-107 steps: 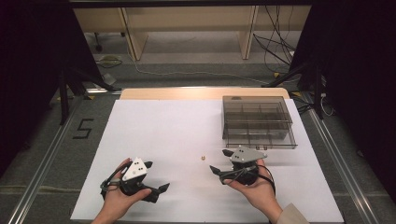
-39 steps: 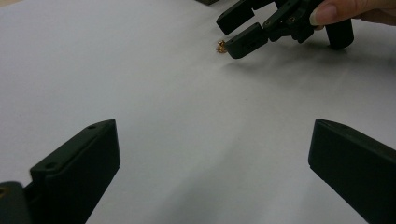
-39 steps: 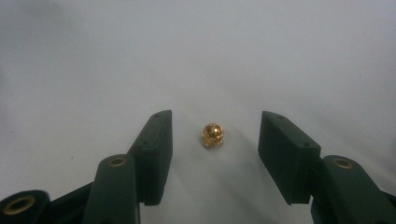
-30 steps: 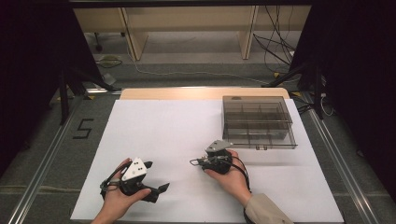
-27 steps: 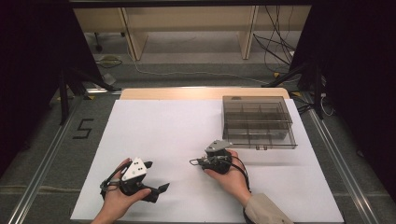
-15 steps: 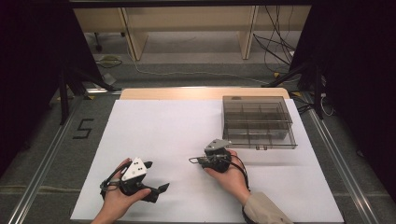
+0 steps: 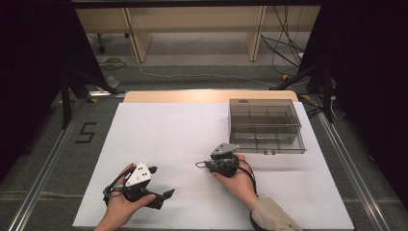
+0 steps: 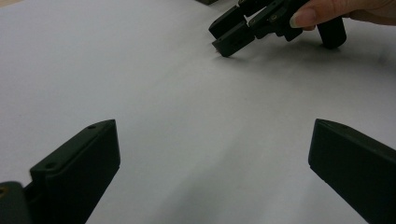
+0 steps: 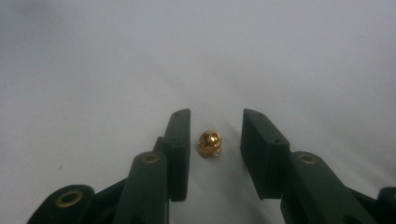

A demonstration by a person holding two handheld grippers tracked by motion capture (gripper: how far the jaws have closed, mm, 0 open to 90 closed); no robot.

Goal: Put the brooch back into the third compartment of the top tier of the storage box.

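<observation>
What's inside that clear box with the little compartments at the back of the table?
The clear box is split into compartments by dividers. Through its smoky lid they look empty, but small parts would be too tiny to tell. One small gold piece lies outside it, between the right hand-held gripper's jaws.

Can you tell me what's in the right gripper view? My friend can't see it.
A tiny shiny gold nut sits on the white table between the two black jaws of the right gripper, which are open and not touching it.
</observation>
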